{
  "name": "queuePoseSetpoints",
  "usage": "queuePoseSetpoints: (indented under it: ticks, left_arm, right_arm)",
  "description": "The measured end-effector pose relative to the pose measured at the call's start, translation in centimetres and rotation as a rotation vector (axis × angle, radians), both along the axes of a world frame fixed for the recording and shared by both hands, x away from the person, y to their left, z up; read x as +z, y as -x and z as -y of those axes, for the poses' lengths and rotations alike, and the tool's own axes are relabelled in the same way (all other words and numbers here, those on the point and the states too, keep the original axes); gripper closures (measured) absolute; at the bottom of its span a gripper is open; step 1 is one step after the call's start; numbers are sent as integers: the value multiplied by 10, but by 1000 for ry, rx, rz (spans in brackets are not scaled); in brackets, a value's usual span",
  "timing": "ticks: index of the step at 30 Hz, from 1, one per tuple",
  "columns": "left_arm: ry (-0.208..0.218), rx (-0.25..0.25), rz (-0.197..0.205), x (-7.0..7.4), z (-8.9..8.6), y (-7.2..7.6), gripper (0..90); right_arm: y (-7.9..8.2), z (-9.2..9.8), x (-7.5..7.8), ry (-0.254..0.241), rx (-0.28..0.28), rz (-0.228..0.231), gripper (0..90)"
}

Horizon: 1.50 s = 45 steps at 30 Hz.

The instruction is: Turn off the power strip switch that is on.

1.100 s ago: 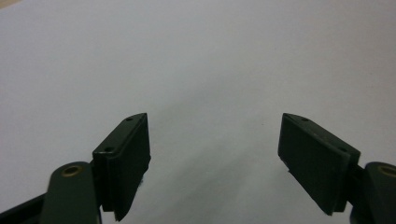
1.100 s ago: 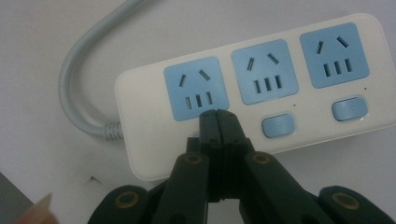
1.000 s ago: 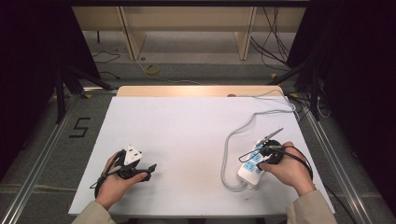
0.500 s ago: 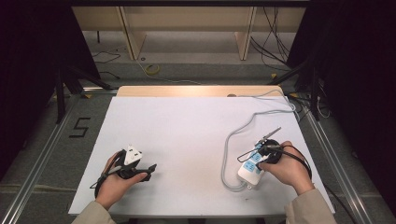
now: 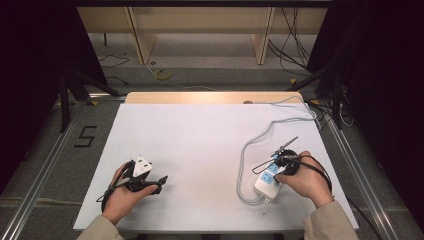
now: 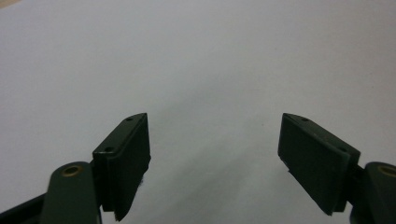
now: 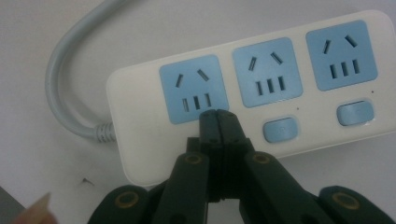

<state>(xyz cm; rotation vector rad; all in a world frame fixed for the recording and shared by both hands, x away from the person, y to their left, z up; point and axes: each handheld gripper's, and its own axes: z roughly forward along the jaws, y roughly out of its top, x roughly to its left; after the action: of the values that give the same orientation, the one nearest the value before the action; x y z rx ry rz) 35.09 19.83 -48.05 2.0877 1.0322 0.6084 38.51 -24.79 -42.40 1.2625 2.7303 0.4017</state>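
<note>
White plastic with three pale-blue sockets: that power strip (image 7: 252, 88) is your landmark, lying flat on the tabletop (image 5: 200, 140) near its right front corner. Your right gripper (image 7: 218, 113) sits closest in, directly over the strip's front edge, fingers (image 7: 227, 125) pressed together with nothing between them. The closed tip rests at the lower edge of the socket nearest the cord, just where a rocker switch would match those beside the other two sockets; that looks like a pressing pose, using the tip as a poker, not a grasp. Whether it touches the plastic I cannot tell.

Far to the strip's left, your left gripper (image 5: 145, 180) waits low over bare tabletop, fingers (image 6: 123, 154) spread wide and empty, likely parked out of the way.

Beyond the strip, its grey cord (image 5: 260, 137) loops round and trails off toward the tabletop's far right corner, slack enough that the strip should stay put.
</note>
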Motion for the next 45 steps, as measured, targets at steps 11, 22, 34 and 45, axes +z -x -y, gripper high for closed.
queuePoseSetpoints:
  ticks: [11, 22, 34, 45]
  left_arm:
    - [-1, 0, 0, 0, 0, 0, 251]
    - [-4, -3, -3, 0, 0, 0, 251]
    - [-6, -4, -3, 0, 0, 0, 251]
    - [-9, -6, -4, 0, 0, 0, 251]
  right_arm:
    - [-1, -1, -2, 13, 2, -4, 900]
    - [-1, -2, -2, 17, -5, -4, 900]
    - [-2, -2, -3, 27, -14, -1, 900]
    - [-3, -2, -3, 31, -17, 2, 900]
